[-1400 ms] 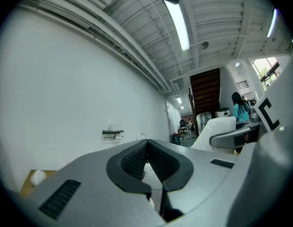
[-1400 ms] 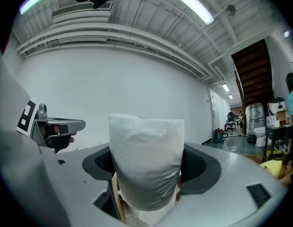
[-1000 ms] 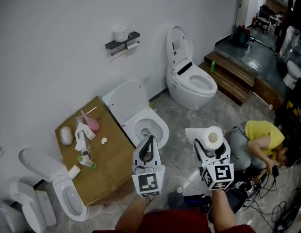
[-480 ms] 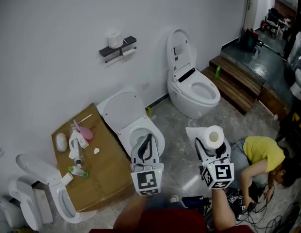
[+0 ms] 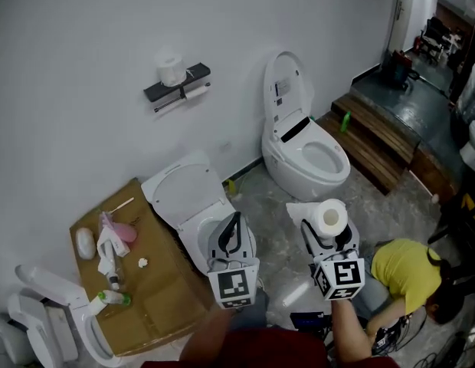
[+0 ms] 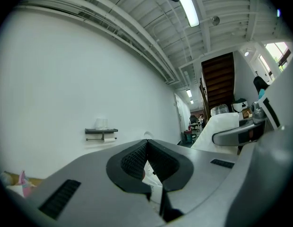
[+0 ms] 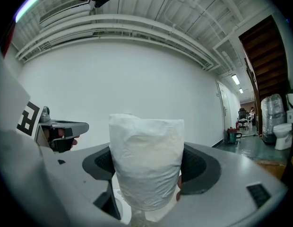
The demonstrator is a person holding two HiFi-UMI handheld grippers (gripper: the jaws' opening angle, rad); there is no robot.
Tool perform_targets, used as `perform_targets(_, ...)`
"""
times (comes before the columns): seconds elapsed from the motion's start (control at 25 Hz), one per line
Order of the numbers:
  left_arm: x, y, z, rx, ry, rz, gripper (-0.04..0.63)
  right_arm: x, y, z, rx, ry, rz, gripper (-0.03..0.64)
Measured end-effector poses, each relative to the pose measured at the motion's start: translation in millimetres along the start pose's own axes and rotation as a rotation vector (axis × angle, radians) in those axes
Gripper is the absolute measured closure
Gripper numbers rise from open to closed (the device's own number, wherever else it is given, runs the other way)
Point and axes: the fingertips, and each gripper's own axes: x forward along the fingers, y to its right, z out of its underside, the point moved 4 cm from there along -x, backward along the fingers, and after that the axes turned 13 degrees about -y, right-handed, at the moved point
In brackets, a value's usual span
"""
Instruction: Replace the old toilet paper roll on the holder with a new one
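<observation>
Head view takes in a white wall and a grey tiled floor from above. At the lower left a white toilet [image 5: 50, 282] stands beside a brown board [image 5: 157, 290] strewn with small items, among them a pink object [image 5: 124, 231]. Higher on the wall hangs the black holder [image 5: 165, 88]: a full roll [image 5: 171, 70] stands upright on its shelf, and the old roll [image 5: 194, 92], small and thin, sits on the bar underneath. Below the holder is a second toilet [image 5: 184, 194] with its lid raised. In front of that toilet is the left gripper [image 5: 236, 219], well apart from the wall. The left gripper view shows its jaws pressed together at the tip with nothing between them [image 6: 147, 145], and the holder [image 6: 101, 132] appears small on the wall to the left. Further right a third toilet [image 5: 306, 156] stands against the wall with its lid up. Nearer the person, the right gripper [image 5: 328, 232] clamps the new toilet paper roll [image 5: 330, 218], which stands upright with its core hole facing up. In the right gripper view both pads press the roll's sides [image 7: 145, 145]. Beyond lie a wooden step [image 5: 375, 133] and, at the lower right, a crouching person in a yellow shirt [image 5: 402, 271].
</observation>
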Motion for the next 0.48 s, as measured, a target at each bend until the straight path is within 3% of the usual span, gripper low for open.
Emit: perform_targets(0.48,150,-99,-39,-0.02,0.007,-0.065,0.578,184,-6,-83,-0.04,0.011,-0.065,0.237)
